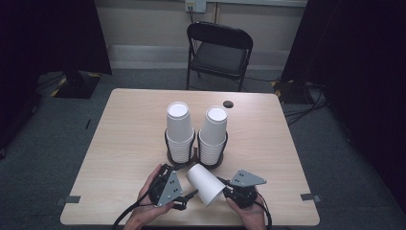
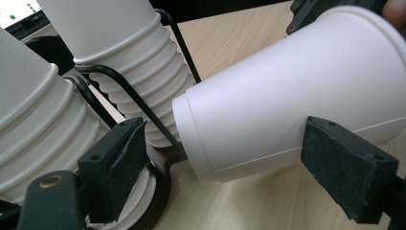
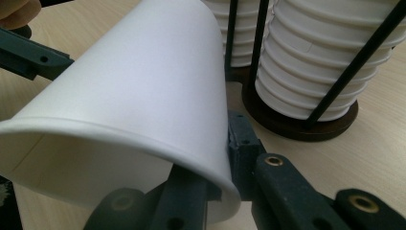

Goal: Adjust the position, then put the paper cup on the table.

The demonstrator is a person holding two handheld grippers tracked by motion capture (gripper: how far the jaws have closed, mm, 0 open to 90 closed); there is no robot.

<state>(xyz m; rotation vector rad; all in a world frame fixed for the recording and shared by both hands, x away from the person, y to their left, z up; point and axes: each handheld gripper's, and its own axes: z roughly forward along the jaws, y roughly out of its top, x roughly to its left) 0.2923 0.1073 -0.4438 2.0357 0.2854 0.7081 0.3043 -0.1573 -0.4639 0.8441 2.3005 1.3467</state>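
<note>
A single white paper cup [image 1: 203, 182] [image 2: 287, 96] [image 3: 143, 86] hangs tilted just above the table's front edge, its closed end pointing at the stacks. My right gripper [image 1: 223, 190] [image 3: 215, 177] is shut on its rim, one jaw inside the mouth and one outside. My left gripper [image 1: 186, 200] [image 2: 234, 163] stands open at the cup's closed end. One pad [image 2: 115, 163] is clear of the cup and the other pad [image 2: 349, 167] sits in front of its wall. Two stacks of upturned white cups [image 1: 178, 129] [image 1: 214, 132] stand in black wire holders just behind.
The wire holders have dark round bases [image 3: 306, 129] on the light wooden table [image 1: 129, 129]. A small black disc [image 1: 228, 104] lies behind the right stack. A black folding chair [image 1: 219, 50] stands beyond the far edge. Bare tabletop lies left and right of the stacks.
</note>
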